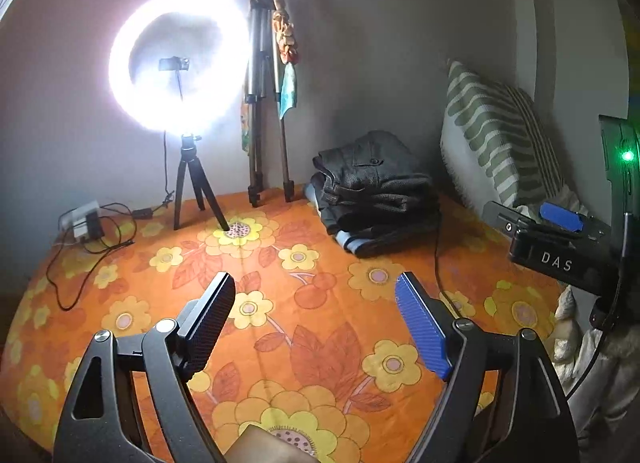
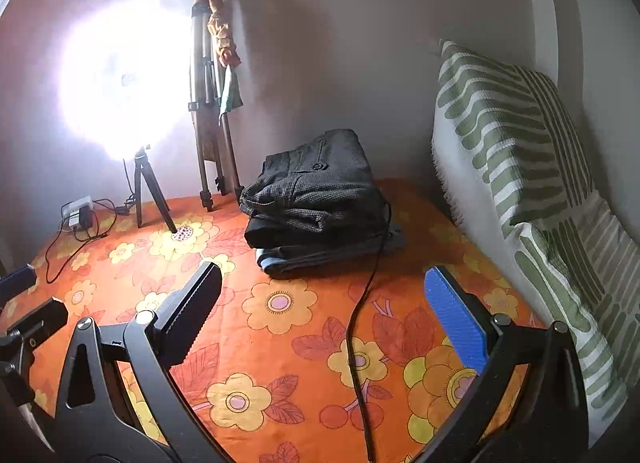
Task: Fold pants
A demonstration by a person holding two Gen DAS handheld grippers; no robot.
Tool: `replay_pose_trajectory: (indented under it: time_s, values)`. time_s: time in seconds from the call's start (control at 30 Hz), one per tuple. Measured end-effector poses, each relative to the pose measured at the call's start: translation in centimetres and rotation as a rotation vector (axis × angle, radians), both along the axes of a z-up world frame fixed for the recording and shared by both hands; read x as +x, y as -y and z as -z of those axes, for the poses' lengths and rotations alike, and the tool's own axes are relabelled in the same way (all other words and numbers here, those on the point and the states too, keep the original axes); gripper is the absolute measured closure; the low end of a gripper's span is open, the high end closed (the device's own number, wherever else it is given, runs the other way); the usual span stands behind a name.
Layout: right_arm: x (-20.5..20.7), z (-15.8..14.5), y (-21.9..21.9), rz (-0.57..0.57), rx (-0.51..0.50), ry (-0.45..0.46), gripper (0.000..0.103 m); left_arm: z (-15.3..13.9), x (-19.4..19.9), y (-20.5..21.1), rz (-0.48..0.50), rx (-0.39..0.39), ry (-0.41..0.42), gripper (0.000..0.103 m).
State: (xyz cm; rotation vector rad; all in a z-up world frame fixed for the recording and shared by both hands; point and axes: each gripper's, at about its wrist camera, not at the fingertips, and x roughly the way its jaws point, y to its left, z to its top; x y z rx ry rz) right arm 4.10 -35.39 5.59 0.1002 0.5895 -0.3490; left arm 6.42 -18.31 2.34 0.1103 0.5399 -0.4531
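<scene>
Both grippers hovered over the bedsheet [image 2: 280, 343], empty, jaws wide apart: left gripper [image 1: 320, 323], right gripper [image 2: 324, 311]. Ahead lay the pants [image 2: 316, 199], a folded dark stack near the bed's far edge by the pillow [image 2: 520, 167], long axis crosswise, probably nearer the right gripper.

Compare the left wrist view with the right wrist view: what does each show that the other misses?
Left wrist only: the ring light's ring shape with a phone mount at its centre, and the right tongs with a green light. Right wrist only: the black cable running forward from the stack of folded pants, and the whole striped pillow. Both: that stack on the orange floral bedsheet, the folded tripod, and open tongs, the left tongs included.
</scene>
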Motion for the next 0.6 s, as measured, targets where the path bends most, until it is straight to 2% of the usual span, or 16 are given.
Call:
replay_pose_trajectory:
  time_s: [0.6]
  values:
    - [-0.18, -0.23, -0.15, -0.001, -0.004, 0.004, 0.0, 0.12, -0.34, 0.4, 0.007, 0.009, 0.005, 0.02]
